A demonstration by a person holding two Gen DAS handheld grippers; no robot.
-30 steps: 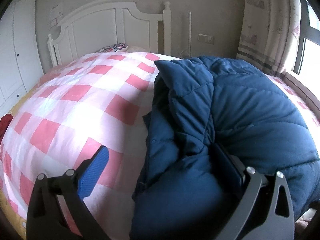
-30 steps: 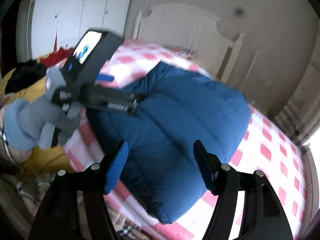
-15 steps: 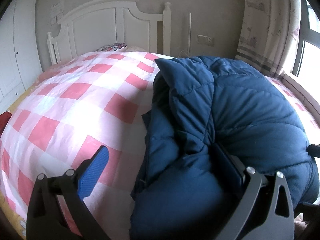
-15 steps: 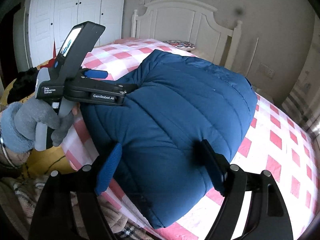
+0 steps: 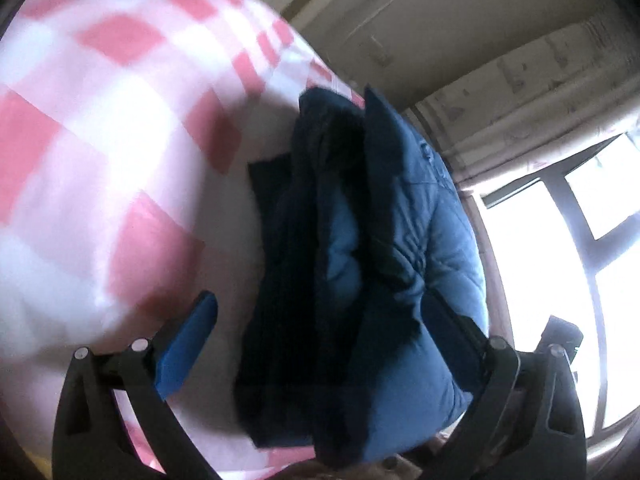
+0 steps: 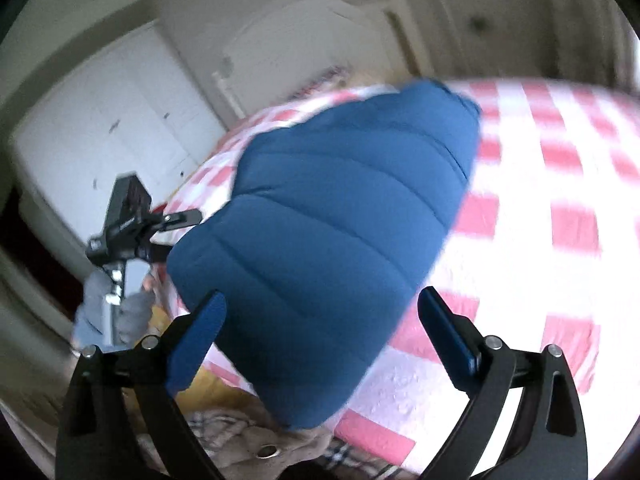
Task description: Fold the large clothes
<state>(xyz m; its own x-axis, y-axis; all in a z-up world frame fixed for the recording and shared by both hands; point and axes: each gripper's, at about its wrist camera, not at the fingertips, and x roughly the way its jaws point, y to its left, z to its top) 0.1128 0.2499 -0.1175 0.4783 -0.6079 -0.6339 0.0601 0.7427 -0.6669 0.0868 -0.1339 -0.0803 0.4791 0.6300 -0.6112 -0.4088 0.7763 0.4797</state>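
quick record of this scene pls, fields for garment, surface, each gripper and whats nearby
garment: blue puffer jacket, folded into a bundle
surface: bed with a pink and white checked cover
right gripper: open, jaws just widened, jacket in front of them, unpressed
left gripper: jaws wide, jacket between them, grip unclear
nearby: white headboard, white wardrobe, window

A bed (image 6: 560, 184) spread with a pink-and-white checked cover carries a folded navy puffer jacket (image 6: 328, 248), which lies directly on the cover near the bed's near edge; a white headboard (image 6: 304, 52) stands at the far end.
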